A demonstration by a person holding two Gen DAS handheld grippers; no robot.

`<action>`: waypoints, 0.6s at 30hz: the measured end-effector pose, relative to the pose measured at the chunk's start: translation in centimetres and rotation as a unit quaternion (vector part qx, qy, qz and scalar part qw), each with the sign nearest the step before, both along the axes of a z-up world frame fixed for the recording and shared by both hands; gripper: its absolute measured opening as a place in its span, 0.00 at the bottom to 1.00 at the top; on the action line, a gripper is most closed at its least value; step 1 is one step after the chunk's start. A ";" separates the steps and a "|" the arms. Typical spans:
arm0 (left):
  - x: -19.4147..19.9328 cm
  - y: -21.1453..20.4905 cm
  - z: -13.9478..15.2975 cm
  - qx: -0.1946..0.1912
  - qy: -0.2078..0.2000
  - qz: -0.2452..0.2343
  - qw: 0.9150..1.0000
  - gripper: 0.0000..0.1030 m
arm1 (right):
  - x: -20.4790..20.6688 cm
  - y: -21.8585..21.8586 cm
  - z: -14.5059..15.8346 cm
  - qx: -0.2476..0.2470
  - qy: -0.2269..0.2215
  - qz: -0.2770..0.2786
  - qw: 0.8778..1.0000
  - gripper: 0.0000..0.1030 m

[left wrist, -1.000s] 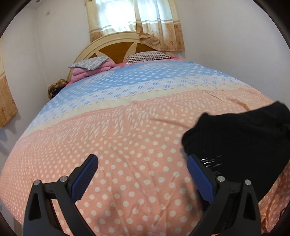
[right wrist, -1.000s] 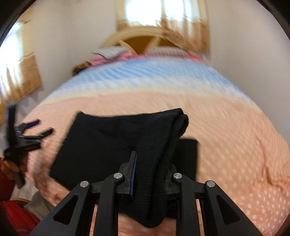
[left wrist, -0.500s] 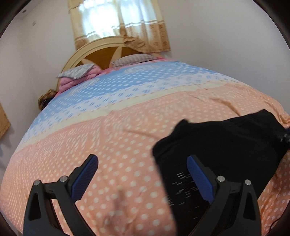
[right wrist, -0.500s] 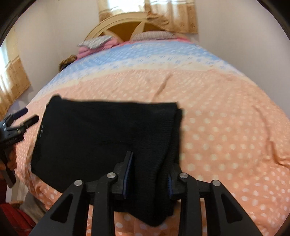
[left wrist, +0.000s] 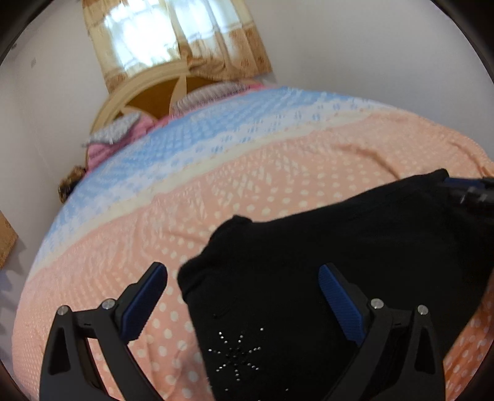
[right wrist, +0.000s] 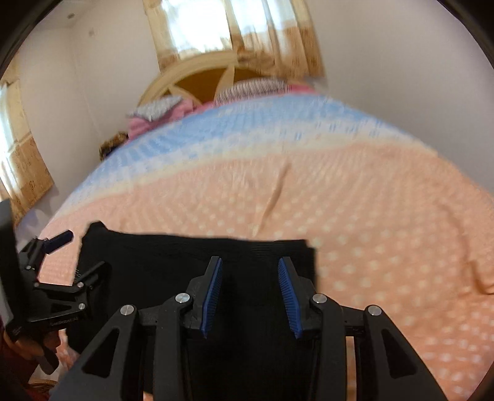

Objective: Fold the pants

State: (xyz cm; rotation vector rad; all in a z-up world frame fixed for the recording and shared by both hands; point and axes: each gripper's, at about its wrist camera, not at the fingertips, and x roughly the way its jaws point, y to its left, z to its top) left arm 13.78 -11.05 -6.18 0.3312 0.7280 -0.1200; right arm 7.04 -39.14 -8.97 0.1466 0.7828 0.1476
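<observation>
Hovering over black pants (left wrist: 339, 246), I hold both grippers open: left gripper (left wrist: 244, 296) straddling their near-left corner, right gripper (right wrist: 250, 293) above the folded edge.

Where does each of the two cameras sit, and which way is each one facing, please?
Left wrist: on the left gripper, looking up the bed to the headboard; its open fingers straddle the black pants.
Right wrist: on the right gripper, facing the same way; open fingers over the pants; left gripper at left.
Shared: pants, bed, headboard, curtained window.
</observation>
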 end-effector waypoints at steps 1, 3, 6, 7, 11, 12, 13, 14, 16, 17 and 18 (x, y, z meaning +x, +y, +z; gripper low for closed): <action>0.2 0.2 -0.2 -0.006 0.010 0.004 1.000 0.99 | 0.5 0.4 -0.7 -0.014 0.009 0.000 1.000 0.38; 0.7 0.9 -0.4 -0.029 0.030 0.016 0.999 1.00 | 1.1 0.9 -1.2 -0.028 0.003 -0.003 1.000 0.39; 1.0 1.3 -0.2 -0.048 0.047 0.019 0.998 1.00 | 1.3 0.9 -1.2 -0.023 0.002 -0.011 1.000 0.39; 0.9 1.2 -0.1 -0.052 0.049 0.020 0.997 1.00 | 1.2 0.9 -1.2 -0.022 -0.001 -0.010 1.000 0.39; 0.1 1.2 0.5 -0.057 0.049 0.018 0.997 1.00 | -0.7 -0.3 0.0 0.022 -0.030 -0.020 0.999 0.39; -0.2 1.2 0.7 -0.058 0.051 0.017 0.997 1.00 | -1.4 -0.9 0.6 0.037 -0.040 -0.027 0.998 0.44; -0.3 1.3 0.7 -0.060 0.052 0.016 0.997 1.00 | -2.0 -1.4 1.0 0.052 -0.051 -0.034 0.997 0.50; -0.5 1.4 0.9 -0.064 0.055 0.015 0.996 1.00 | -2.8 -1.9 1.4 0.062 -0.061 -0.042 0.995 0.68; -0.9 1.6 1.2 -0.079 0.060 0.013 0.995 1.00 | -4.1 -2.5 1.8 0.074 -0.074 -0.055 0.993 0.78; -1.1 1.7 1.3 -0.086 0.062 0.014 0.994 1.00 | -4.6 -2.9 1.8 0.078 -0.076 -0.064 0.992 0.78; -1.3 1.8 1.3 -0.092 0.065 0.015 0.994 1.00 | -4.8 -3.2 1.6 0.081 -0.068 -0.071 0.992 0.78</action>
